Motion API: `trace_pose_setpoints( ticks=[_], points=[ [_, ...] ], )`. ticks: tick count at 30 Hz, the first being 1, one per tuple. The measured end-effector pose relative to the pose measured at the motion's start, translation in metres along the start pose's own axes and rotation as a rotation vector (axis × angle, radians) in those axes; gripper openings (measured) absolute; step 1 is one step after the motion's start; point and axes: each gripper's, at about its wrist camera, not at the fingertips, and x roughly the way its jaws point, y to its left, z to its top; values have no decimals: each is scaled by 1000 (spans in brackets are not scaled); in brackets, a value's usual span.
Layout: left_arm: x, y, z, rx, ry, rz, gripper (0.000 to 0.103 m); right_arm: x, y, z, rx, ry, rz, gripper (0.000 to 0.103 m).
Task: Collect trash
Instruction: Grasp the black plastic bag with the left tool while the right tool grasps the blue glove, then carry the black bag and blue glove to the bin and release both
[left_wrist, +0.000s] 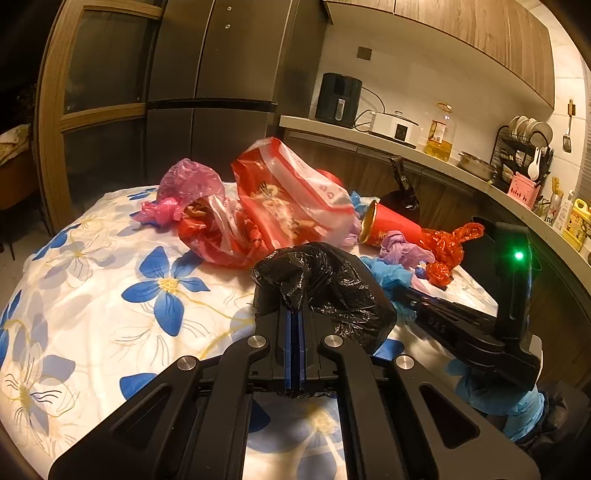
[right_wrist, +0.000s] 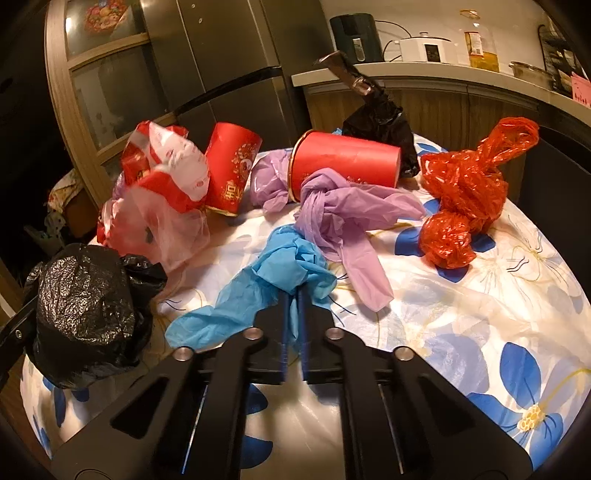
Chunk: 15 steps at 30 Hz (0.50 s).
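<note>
On the flowered tablecloth lies a heap of trash. My left gripper is shut on a crumpled black plastic bag, which also shows at the left of the right wrist view as the black plastic bag. My right gripper is shut on a blue plastic bag. Just beyond it lie a knotted purple bag, a red cup on its side, a second red cup and a knotted red bag. A red-and-white bag and a pink bag sit further left.
Another black bag stands at the table's far edge. Behind runs a kitchen counter with an air fryer, a rice cooker, an oil bottle and a dish rack. A dark fridge stands at the back left.
</note>
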Motion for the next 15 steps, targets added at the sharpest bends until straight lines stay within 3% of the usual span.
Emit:
trace_pose_setpoints(
  ticks=[15],
  points=[
    [-32,-26,38,39,-104,25,2,-108,-4,16,-27,-192,39,1]
  ],
)
